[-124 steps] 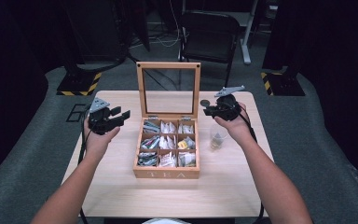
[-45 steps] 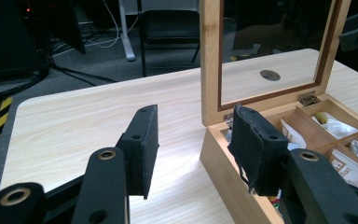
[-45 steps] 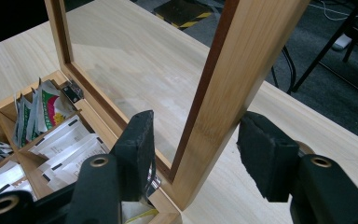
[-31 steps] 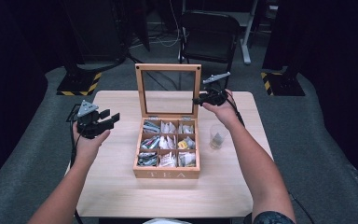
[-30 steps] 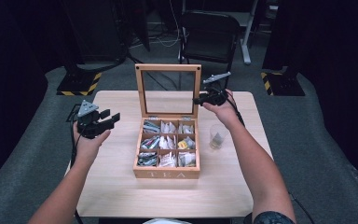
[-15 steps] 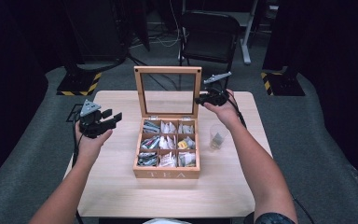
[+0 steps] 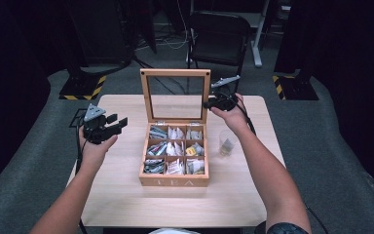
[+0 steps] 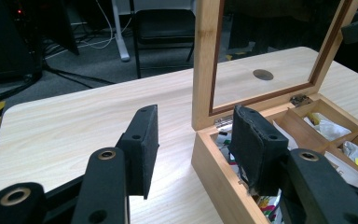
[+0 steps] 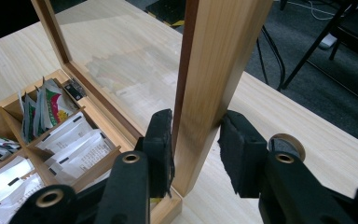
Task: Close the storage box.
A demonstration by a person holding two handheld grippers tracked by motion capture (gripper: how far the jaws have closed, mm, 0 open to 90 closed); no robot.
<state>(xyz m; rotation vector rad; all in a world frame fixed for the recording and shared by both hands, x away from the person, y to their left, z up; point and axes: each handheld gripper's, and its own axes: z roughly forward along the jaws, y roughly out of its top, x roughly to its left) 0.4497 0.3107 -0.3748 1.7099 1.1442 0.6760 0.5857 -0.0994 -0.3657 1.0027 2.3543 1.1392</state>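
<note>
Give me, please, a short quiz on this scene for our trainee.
1. True or false: the lid of the box stands open.
2. Which gripper has the lid's frame between its fingers? A. the left one B. the right one
3. How many compartments does the box have?
Key:
1. True.
2. B: the right gripper, whose fingers have just been closing, grips the frame; the left gripper is open and empty beside the box.
3. Nine.
</note>
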